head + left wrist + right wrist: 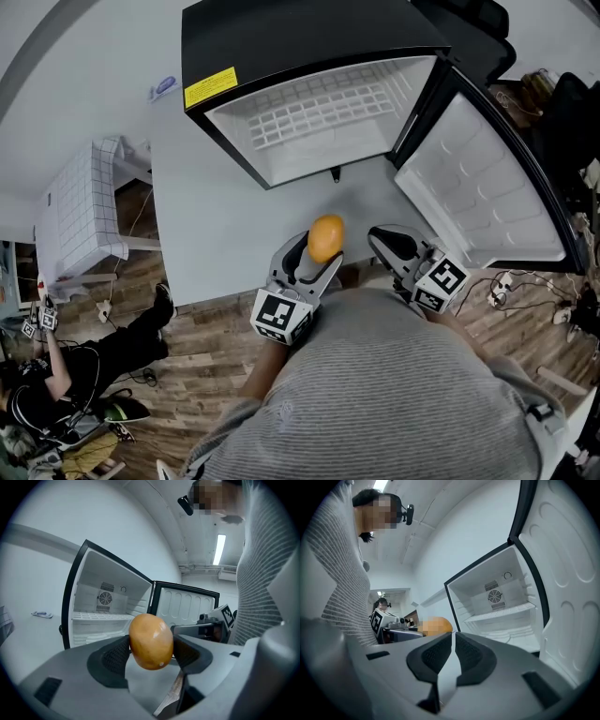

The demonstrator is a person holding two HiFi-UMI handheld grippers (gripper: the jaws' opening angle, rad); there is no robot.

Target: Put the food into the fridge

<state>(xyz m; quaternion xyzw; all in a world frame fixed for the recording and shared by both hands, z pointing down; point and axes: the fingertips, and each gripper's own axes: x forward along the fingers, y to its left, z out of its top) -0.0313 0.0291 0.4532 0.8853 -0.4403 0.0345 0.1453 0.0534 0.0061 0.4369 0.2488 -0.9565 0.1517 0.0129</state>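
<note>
An orange, rounded fruit (325, 238) is clamped between the pads of my left gripper (317, 251), held up in front of the open black fridge (309, 112). In the left gripper view the fruit (150, 641) fills the gap between the jaws, with the fridge's white interior (101, 613) beyond. My right gripper (394, 246) hovers just right of the left one, near the open door (478, 187). Its jaws (453, 656) are pressed together with nothing between them. The fruit (436, 625) shows to its left.
The fridge has a white wire shelf (319, 112) and an empty inner door. A white tiled box (80, 211) stands at left on the wood floor. A seated person (56, 384) is at lower left. Cables and a power strip (511, 281) lie at right.
</note>
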